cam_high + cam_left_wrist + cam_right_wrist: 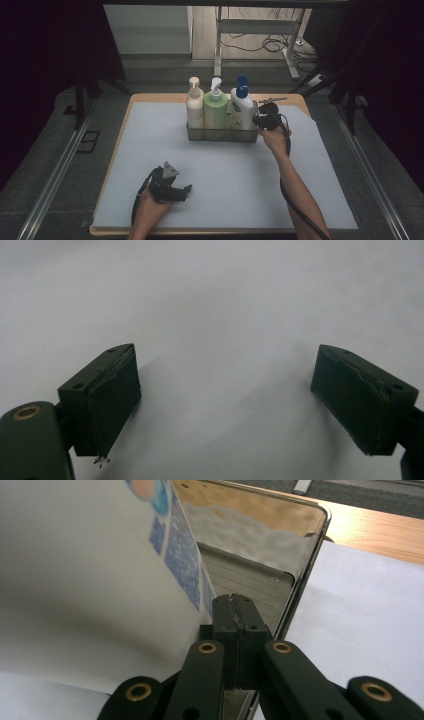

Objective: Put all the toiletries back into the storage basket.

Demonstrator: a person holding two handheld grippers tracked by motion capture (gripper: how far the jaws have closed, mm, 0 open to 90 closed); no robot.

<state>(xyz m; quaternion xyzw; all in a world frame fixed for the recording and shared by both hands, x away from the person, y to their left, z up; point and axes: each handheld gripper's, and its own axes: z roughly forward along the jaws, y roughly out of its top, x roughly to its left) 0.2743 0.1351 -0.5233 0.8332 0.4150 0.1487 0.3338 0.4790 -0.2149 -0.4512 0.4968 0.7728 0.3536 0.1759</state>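
Dim floor and cable-strewn stands lie beyond the counter, whose pale mat carries a metal caddy toward its far edge. Three pump bottles stand upright in that caddy: a cream one at its left end, a green one in the middle, and a white bottle with a blue pump at its right end. The right hand-held gripper sits at the caddy's right end, jaws pressed together — in the right gripper view they appear pinched on the thin metal wall, the white bottle just beside them. The left hand-held gripper rests well in front of the caddy, jaws wide apart over bare mat. The step in hand looks like taking hold of the caddy to shift it. Next would call for a steady, level pull — any tilt could topple the tall bottles.
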